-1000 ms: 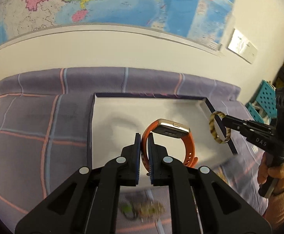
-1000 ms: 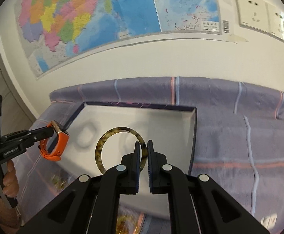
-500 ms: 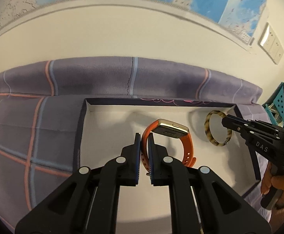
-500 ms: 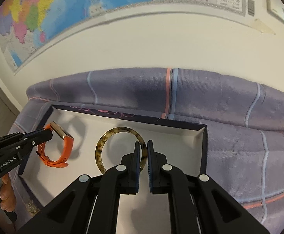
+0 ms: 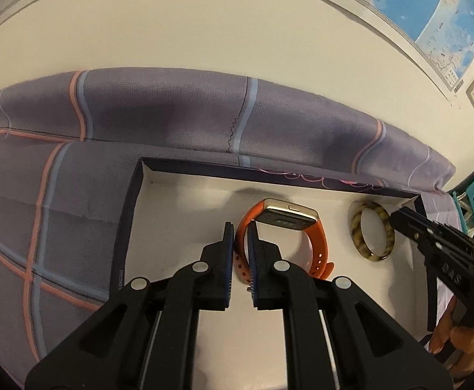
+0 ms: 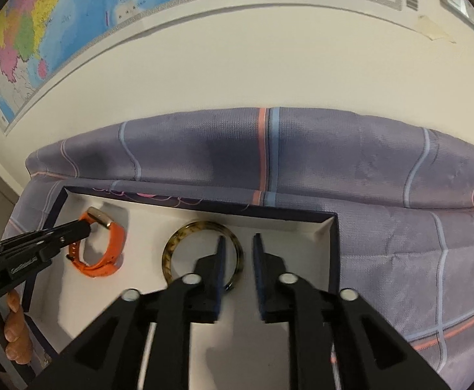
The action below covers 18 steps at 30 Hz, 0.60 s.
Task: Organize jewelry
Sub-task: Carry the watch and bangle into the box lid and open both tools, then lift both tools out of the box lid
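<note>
L gripper (image 5: 241,230): jaws nearly together, pinching orange strap of watch (image 5: 315,243); watch w/ gold case sits inside white tray (image 5: 172,227), left-centre. R gripper (image 6: 238,243): jaws just been opening, now apart w/ clear gap; bangle (image 6: 172,247) rim between them, pads not pressing on it. Tortoiseshell bangle in tray, right of watch, near far wall. Tray on purple plaid cloth (image 6: 383,178). Map (image 6: 42,32) on wall behind.

"DAS" on right gripper (image 5: 396,219)
</note>
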Available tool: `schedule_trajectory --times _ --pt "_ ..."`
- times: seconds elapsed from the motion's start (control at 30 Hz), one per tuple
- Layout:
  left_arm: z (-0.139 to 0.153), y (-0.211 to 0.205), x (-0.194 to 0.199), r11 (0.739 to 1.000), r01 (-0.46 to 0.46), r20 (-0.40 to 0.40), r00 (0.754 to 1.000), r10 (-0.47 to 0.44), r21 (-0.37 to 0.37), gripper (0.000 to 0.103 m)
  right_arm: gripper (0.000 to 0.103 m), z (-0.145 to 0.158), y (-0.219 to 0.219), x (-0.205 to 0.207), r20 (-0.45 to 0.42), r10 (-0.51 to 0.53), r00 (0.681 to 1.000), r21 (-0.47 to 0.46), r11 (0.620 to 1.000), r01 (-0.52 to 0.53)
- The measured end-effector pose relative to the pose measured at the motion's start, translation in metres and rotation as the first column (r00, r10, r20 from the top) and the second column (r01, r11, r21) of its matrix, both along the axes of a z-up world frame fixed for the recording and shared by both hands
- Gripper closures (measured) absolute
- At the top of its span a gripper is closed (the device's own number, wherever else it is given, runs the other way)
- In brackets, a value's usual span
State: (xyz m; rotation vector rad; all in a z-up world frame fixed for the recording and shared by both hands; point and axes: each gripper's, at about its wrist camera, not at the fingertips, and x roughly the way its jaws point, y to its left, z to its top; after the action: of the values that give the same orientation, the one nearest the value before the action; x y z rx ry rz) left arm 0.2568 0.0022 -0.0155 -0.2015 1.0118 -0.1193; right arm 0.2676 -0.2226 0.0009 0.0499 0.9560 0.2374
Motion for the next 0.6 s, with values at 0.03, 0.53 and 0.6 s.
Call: schedule_trajectory --times 0.03,0.53,0.6 --pt "0.0 0.001 0.001 1.0 -0.004 -0.002 1.0 0.004 -0.002 0.094 0.08 0.002 -0.002 -0.003 0.006 0.004 1.0 0.01 1.0 -0.004" --pt "0.02 0.003 -0.017 0.999 -0.031 0.107 0.994 0.03 0.007 0.057 0.052 0.037 0.001 -0.095 0.158 0.136 0.978 0.082 0.985 -0.151" --pt "0.034 0.004 -0.035 0.999 -0.015 0.177 0.984 0.008 0.039 0.049 0.052 0.042 0.0 -0.113 0.174 0.172 0.97 0.095 0.977 -0.191"
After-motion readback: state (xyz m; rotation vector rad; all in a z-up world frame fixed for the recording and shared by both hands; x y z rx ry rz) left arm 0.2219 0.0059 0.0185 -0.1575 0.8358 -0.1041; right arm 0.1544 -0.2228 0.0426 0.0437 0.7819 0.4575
